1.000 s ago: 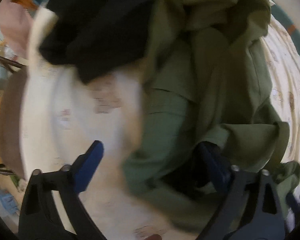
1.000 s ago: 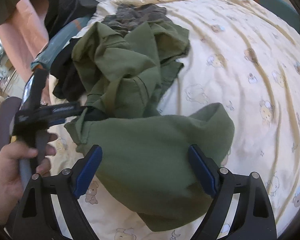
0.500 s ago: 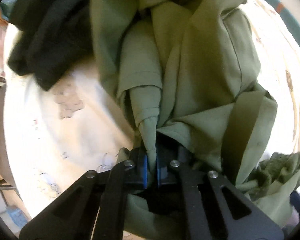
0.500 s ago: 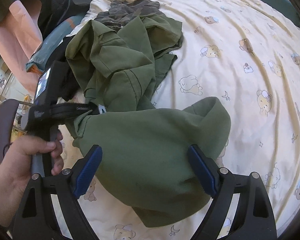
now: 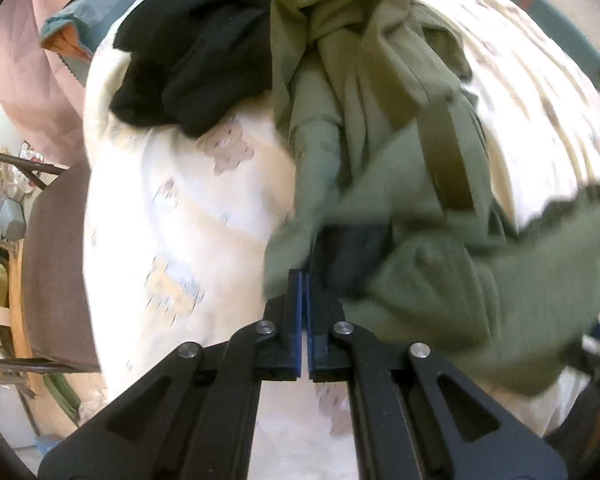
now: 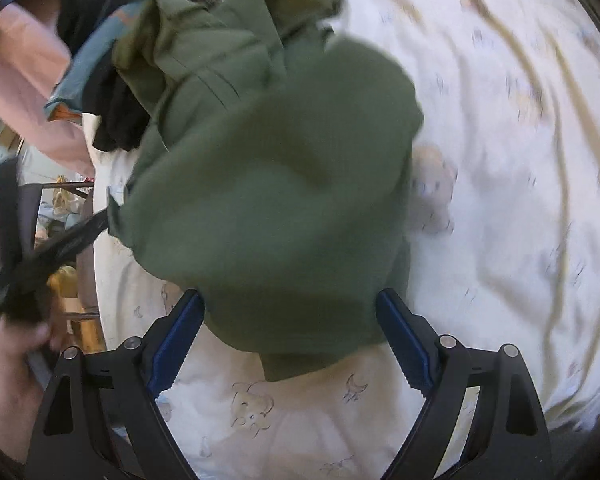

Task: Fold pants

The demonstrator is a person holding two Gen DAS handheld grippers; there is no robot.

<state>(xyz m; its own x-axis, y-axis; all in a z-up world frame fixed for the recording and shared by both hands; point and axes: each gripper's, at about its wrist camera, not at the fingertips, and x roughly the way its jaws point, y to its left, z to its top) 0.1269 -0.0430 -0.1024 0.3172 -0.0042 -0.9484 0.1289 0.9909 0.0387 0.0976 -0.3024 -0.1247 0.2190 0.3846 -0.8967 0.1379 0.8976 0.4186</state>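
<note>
with the left gripper (image 5: 305, 280) pinching a fold of the green pants (image 5: 400, 184), we bring the spread right gripper (image 6: 290, 332) onto another edge and pull them flat on the bed (image 6: 520, 160).

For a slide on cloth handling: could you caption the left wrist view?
Left gripper shut on a fold of the green pants, on a bear-print bedsheet beside dark clothes.

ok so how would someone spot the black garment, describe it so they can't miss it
Start at the cream bear-print bedsheet and go to the clothes heaped at its far end. The black garment lies crumpled there, just left of the olive-green pants. It is the only black piece.
</note>
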